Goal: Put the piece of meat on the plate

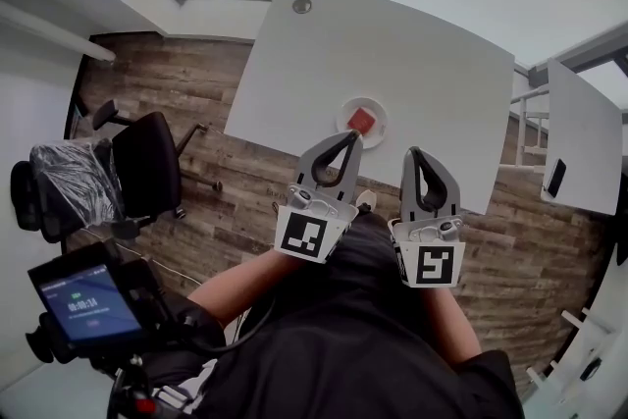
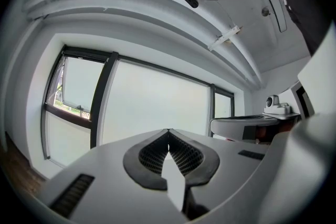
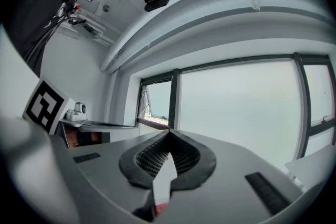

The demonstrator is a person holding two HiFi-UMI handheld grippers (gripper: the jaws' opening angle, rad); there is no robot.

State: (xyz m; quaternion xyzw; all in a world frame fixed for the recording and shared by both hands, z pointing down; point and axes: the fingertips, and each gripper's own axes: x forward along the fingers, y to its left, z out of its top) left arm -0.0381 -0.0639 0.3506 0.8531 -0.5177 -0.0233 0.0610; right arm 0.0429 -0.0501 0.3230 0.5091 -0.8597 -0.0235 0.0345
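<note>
A white round plate (image 1: 345, 116) sits near the front edge of the white table (image 1: 392, 44), and a red square piece of meat (image 1: 362, 121) lies on it. My left gripper (image 1: 350, 136) hangs just in front of the plate, over the table's edge, with its jaws shut and nothing between them. To its right, my right gripper (image 1: 413, 152) is also shut and empty. In the left gripper view the left gripper (image 2: 168, 131) points level at the windows. The right gripper (image 3: 169, 133) does the same in the right gripper view, with a red patch (image 3: 159, 209) showing low through the gap.
A black office chair (image 1: 147, 162) and a plastic-wrapped chair (image 1: 69, 182) stand on the wooden floor at left. A device with a lit screen (image 1: 83, 304) is at the lower left. A second white table (image 1: 584, 137) carrying a dark phone (image 1: 555, 177) is at right.
</note>
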